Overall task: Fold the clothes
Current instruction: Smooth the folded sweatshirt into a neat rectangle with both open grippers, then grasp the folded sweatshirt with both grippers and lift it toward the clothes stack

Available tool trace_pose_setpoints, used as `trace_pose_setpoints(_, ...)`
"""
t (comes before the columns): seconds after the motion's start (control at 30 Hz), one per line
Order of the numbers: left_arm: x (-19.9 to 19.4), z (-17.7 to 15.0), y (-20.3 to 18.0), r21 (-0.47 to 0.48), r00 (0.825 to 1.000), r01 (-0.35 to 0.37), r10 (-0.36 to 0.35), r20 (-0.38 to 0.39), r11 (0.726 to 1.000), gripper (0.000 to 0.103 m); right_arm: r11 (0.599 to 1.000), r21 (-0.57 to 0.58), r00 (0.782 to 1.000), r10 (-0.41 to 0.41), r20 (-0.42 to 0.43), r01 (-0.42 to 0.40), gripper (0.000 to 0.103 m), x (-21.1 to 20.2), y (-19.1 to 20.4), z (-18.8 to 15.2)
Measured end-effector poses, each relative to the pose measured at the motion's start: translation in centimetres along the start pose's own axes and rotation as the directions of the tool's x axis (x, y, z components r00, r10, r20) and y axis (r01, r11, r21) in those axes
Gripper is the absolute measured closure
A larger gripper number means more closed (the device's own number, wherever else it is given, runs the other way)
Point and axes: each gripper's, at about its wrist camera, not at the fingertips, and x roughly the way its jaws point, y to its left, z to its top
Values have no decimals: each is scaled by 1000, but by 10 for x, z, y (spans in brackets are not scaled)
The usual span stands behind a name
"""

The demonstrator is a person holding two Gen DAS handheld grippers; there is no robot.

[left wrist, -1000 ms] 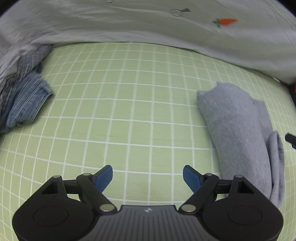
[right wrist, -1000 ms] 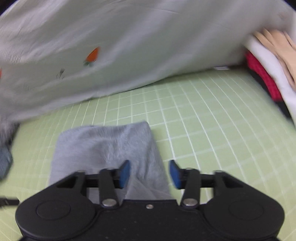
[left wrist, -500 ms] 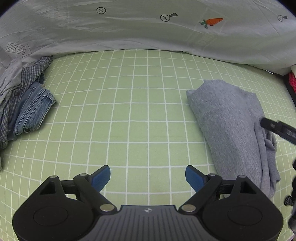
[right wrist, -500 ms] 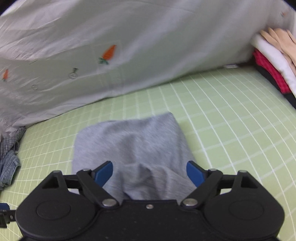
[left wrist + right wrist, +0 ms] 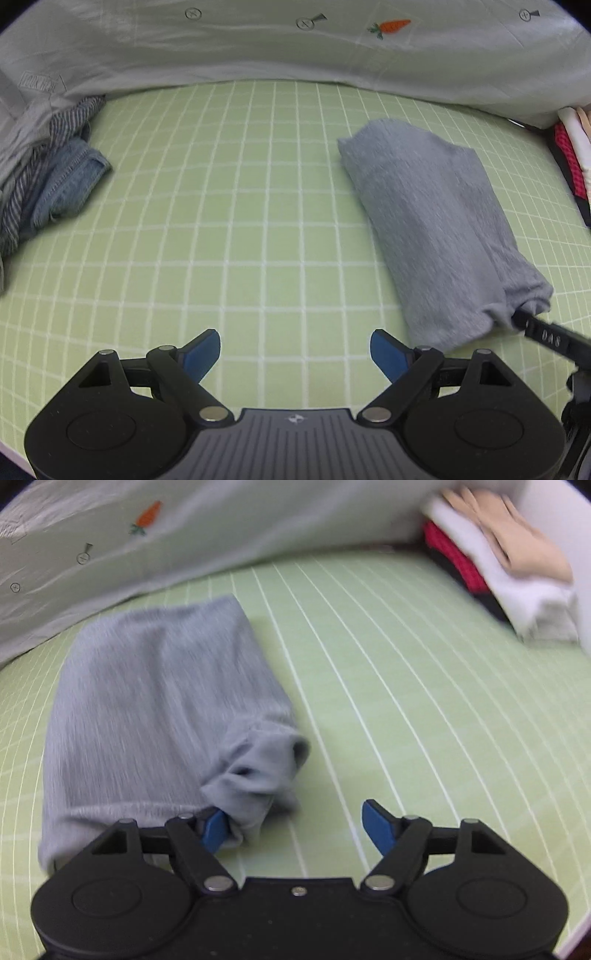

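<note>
Grey knit garment (image 5: 155, 709) lies folded into a narrow bundle on the green gridded mat (image 5: 388, 686), its long axis running away from the right gripper (image 5: 295, 827), with a loose, rumpled end bunched at the near corner. The right gripper's tongs stand wide apart; its left blue pad (image 5: 214, 829) touches that bunched end but nothing is pinched. The left gripper (image 5: 295, 354) hovers over bare mat well to the side of the bundle, tongs also apart and empty. The fabric looks soft, light and limp, so it would likely sag and unroll if lifted by one point; the loose near end seems the sensible place to pinch, while the firmer folded edge gives a better hold for carrying.
</note>
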Motion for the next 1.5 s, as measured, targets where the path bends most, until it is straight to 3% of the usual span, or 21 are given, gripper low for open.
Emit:
trace_pose_setpoints(0.13,-1,-13,-30,3,1000,2,-2,5,1000,14,999,-22,999,38,-1,-38,26,-12,-22,-9)
trace_pose_setpoints(0.37,2,-28,-77,-43,1000,17,-17,11,999,13,985,-105,988,141,56,-135,6,-23,-49,10)
trace_pose_setpoints(0.57,-4,-12,-88,-58,997,29,-25,74,998,9,971,-75,960,238,148,-229,2,-36,-55,37)
trace_pose_setpoints(0.8,24,37,-86,-59,993,58,-51,102,997,9,933,-142,942,335,16,-329,2,17,-20,69)
trace_pose_setpoints(1.07,84,83,-72,-102,993,111,-106,53,989,5,916,-212,940,332,-78,-341,2,75,21,103)
trace_pose_setpoints(1.33,125,101,-66,-139,962,273,-274,12,952,6,912,-238,942,318,-106,-334,4,108,46,123)
trace_pose_setpoints(1.43,134,99,-59,-204,937,346,-349,20,916,22,921,-243,952,296,-76,-305,7,111,54,121)
trace_pose_setpoints(1.5,135,96,-56,-231,922,382,-384,36,895,31,912,-255,947,313,-73,-321,21,109,60,121)
